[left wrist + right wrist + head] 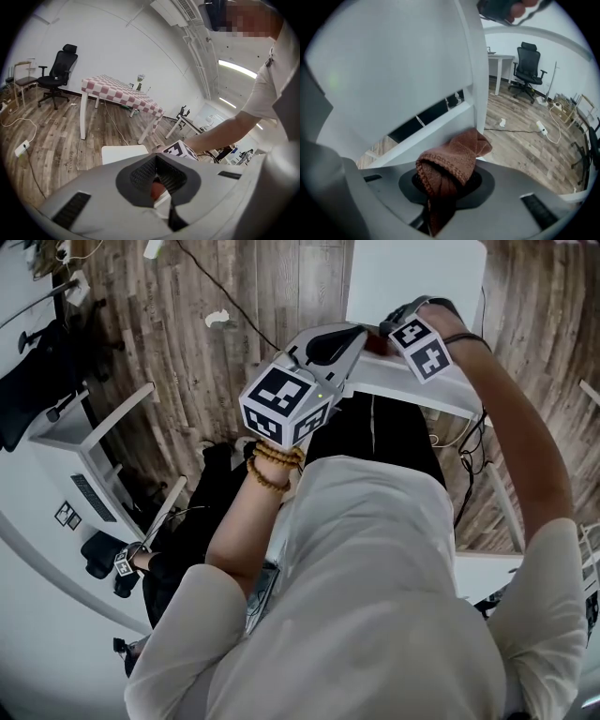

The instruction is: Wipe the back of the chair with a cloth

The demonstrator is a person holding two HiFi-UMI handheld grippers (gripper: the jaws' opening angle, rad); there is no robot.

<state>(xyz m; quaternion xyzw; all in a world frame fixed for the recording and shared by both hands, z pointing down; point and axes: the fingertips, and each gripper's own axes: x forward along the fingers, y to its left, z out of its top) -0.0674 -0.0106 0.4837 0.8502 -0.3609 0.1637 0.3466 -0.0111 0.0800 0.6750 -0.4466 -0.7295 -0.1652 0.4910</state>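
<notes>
In the head view a white chair stands before me, with its seat (412, 277) beyond and its top rail (403, 381) below my hands. My right gripper (382, 334) is shut on a brown knitted cloth (375, 345) at the rail. The right gripper view shows the cloth (452, 164) bunched in the right gripper (445, 187) and pressed against the white chair back (393, 70). Just left of it, my left gripper (359, 334) points at the same spot. Seen from the left gripper (159, 187), its jaws look shut and empty, with a bit of the cloth (158, 188) showing beyond them.
A pink checkered table (119, 91) and a black office chair (58, 70) stand across the wooden floor. A white desk (84, 437) is at my left. Cables and a power strip (541, 126) lie on the floor. Another black office chair (527, 65) stands beyond the white chair.
</notes>
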